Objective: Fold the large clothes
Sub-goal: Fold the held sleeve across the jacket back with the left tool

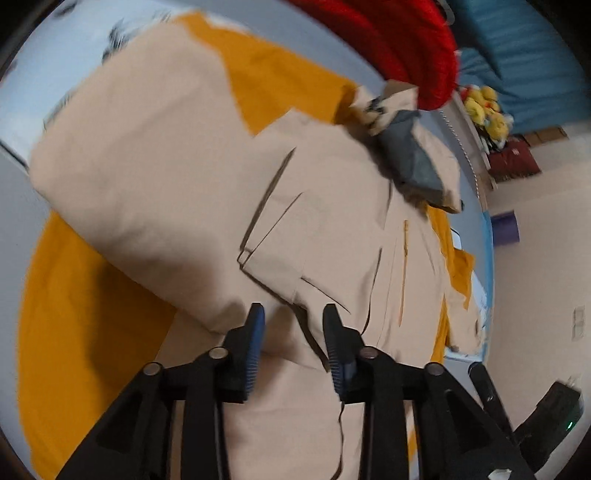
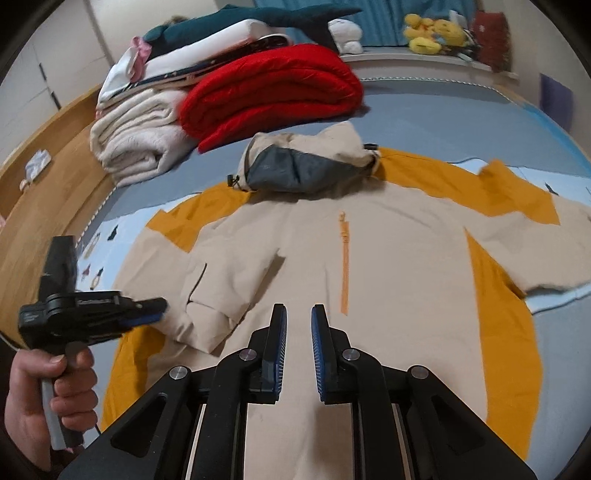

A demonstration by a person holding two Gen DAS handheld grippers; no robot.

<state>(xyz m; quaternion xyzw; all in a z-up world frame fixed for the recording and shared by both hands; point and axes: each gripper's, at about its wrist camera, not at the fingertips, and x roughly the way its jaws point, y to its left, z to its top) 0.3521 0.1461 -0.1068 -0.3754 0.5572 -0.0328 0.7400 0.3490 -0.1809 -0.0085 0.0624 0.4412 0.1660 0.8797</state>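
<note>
A large beige and mustard-yellow hooded jacket (image 2: 369, 258) lies spread front up on the blue bed, hood (image 2: 306, 162) with grey lining toward the far side. Its left sleeve (image 2: 207, 280) is folded in over the chest. The same jacket (image 1: 332, 229) fills the left wrist view, with that sleeve (image 1: 147, 177) lying across it. My left gripper (image 1: 293, 328) is open and empty just above the sleeve cuff; it also shows in the right wrist view (image 2: 155, 310) at the cuff. My right gripper (image 2: 298, 325) is open and empty over the jacket's lower front, near the orange zipper (image 2: 345, 266).
A folded red blanket (image 2: 273, 92), a cream blanket (image 2: 140, 144) and stacked pillows lie at the far left of the bed. Yellow plush toys (image 2: 432, 33) sit on a shelf behind. A wooden bed frame (image 2: 44, 192) runs along the left edge.
</note>
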